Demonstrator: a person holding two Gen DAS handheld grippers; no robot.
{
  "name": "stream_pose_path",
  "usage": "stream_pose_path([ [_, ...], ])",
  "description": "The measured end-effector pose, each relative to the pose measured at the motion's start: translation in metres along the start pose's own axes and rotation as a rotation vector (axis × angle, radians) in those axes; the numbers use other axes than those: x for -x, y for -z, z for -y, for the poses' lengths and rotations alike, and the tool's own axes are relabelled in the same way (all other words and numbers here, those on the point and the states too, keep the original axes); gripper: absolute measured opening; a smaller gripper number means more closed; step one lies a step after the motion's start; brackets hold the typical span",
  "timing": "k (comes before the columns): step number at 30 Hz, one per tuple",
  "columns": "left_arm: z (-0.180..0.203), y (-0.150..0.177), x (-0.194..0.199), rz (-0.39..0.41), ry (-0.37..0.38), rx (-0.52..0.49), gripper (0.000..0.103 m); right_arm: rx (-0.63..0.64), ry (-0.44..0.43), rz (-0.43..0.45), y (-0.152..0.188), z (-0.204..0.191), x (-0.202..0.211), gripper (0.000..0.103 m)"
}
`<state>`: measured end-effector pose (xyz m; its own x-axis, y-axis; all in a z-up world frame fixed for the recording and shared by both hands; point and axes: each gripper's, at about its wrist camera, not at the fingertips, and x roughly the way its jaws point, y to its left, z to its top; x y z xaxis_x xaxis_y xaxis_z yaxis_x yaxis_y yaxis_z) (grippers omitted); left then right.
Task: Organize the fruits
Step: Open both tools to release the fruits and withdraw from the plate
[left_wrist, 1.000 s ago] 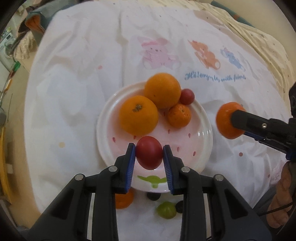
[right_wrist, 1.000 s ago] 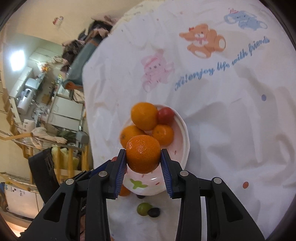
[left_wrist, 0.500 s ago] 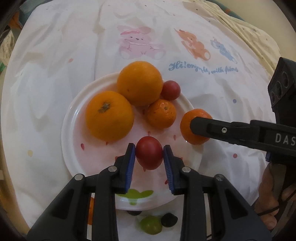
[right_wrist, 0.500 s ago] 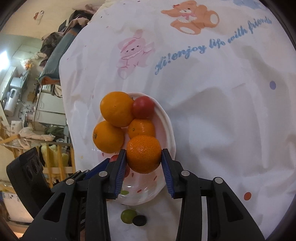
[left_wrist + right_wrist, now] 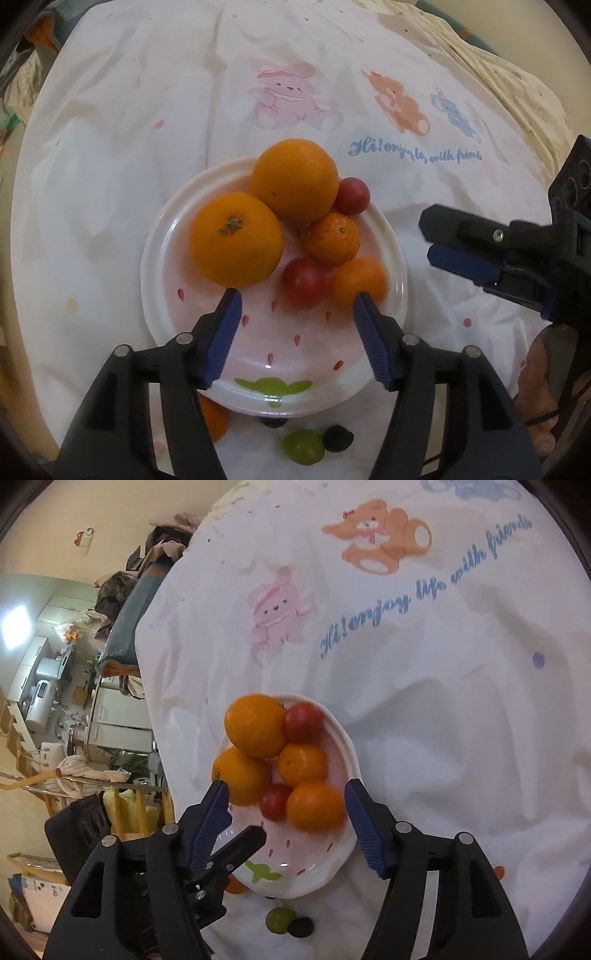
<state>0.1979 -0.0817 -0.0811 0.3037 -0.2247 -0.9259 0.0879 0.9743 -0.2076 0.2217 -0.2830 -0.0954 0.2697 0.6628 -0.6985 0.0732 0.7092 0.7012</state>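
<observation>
A white plate (image 5: 155, 295) with red drop marks holds two big oranges (image 5: 236, 238) (image 5: 295, 181), a mandarin (image 5: 332, 238) and a small tomato (image 5: 352, 195). My left gripper (image 5: 297, 299) hangs over the plate's near half, jaws opening. A red tomato (image 5: 303, 282) lies on the plate just past its tips, free of the pads. My right gripper (image 5: 286, 788) is also opening. A second mandarin (image 5: 316, 805) rests on the plate between its fingers, touching neither pad. In the left wrist view the right gripper (image 5: 432, 240) stands right of the plate.
On the white cartoon-print cloth (image 5: 295, 92), near the plate's front rim, lie a green grape (image 5: 303, 445), two dark grapes (image 5: 338, 437) (image 5: 273, 421) and another orange fruit (image 5: 214, 421), half hidden by my left finger. A person's hand (image 5: 535, 376) shows at the right.
Both grippers went from shut to open. The left one let go of the red tomato and the right one the mandarin. Both fruits now lie side by side on the plate.
</observation>
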Motion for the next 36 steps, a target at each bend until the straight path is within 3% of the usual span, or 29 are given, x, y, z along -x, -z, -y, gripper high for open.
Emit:
stream_pose_path([
  [8,0.0,0.005,0.014,0.042,-0.02,-0.021,0.066,0.021,0.007,0.015,-0.001,-0.006,0.002,0.068],
  [11,0.0,0.006,0.024,0.079,-0.06,-0.048,0.066,0.045,0.021,0.044,0.0,-0.009,0.01,0.068],
  [21,-0.014,0.011,0.053,0.152,-0.101,-0.014,0.066,0.029,0.024,0.121,0.011,-0.006,0.038,0.069],
  [25,-0.018,0.017,0.066,0.174,-0.137,-0.017,0.066,0.048,0.041,0.137,0.019,-0.011,0.048,0.078],
  [30,-0.028,0.029,0.085,0.207,-0.168,0.005,0.066,0.12,0.073,0.175,0.032,-0.024,0.061,0.083],
  [36,-0.045,0.046,0.101,0.213,-0.15,0.067,0.067,0.163,0.09,0.202,0.056,-0.029,0.074,0.089],
])
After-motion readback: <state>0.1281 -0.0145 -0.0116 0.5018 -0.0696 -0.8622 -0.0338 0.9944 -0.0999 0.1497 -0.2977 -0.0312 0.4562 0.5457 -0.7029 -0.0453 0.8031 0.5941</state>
